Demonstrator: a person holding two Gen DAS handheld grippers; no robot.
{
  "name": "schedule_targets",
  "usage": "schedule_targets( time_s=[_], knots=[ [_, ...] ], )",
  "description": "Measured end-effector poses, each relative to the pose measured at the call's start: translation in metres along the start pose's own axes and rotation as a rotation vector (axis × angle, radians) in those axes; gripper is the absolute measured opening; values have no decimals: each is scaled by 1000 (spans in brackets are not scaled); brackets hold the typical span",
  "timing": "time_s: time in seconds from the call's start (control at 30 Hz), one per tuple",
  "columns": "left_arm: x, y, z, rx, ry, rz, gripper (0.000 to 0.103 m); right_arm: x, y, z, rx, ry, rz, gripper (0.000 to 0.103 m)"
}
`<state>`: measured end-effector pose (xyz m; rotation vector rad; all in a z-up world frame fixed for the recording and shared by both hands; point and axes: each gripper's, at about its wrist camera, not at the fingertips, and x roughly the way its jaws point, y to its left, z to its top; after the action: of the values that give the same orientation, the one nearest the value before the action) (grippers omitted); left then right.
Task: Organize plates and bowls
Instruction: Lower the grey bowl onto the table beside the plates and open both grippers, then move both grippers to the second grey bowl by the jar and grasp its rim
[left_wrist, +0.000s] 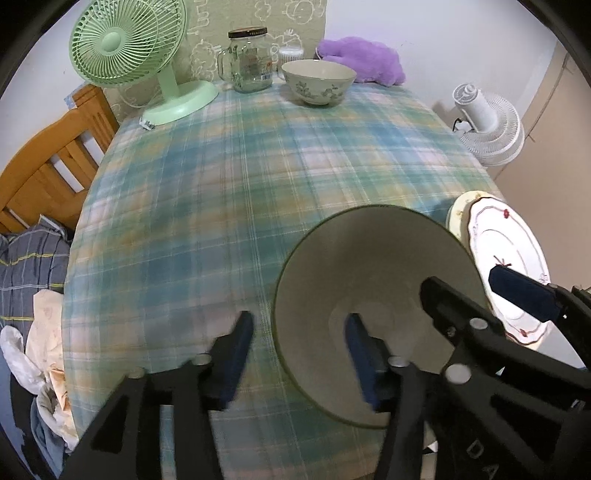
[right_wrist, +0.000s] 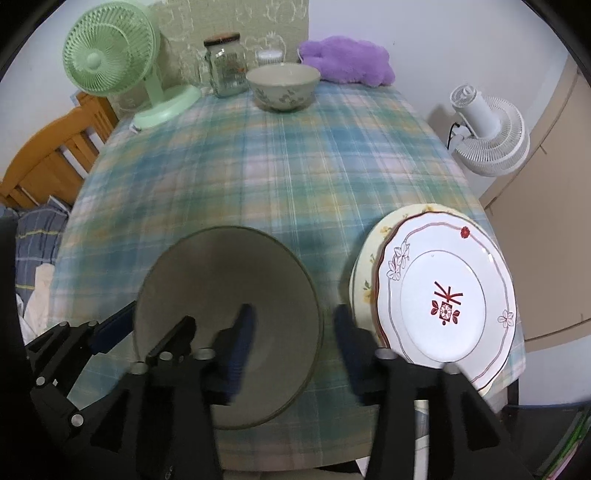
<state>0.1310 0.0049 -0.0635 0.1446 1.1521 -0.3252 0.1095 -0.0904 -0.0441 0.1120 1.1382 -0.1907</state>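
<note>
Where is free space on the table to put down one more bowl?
The wide middle of the tablecloth is bare, between the near bowl and the far bowl. The back edge with green fan and jar is crowded; stacked plates fill the near right.

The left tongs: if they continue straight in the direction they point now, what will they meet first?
Most likely the rim of the large bowl: the left tongs stand open astride its near-left wall, one finger inside, one outside over the plaid tablecloth. Depth is unclear, so the cloth could come first.
</note>
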Motion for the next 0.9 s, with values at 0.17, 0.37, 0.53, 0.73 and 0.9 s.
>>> schedule_targets(
  time_s=[0.17,0.37,0.53,0.73,0.9],
  knots=[
    [-15,6,5,0,-38,-20,75,-15,5,2,17,-37,18,64],
    [-31,9,18,-7,-90,-37,81,-31,9,13,30,-82,37,66],
    [-36,5,29,-19,-116,-22,81,-38,8,23,27,-105,41,68],
    [-36,-3,46,-37,-136,5,81,-39,0,39,9,-127,46,68],
    [-34,-14,66,-65,-139,43,81,-35,-15,60,5,-139,75,68]
  ],
)
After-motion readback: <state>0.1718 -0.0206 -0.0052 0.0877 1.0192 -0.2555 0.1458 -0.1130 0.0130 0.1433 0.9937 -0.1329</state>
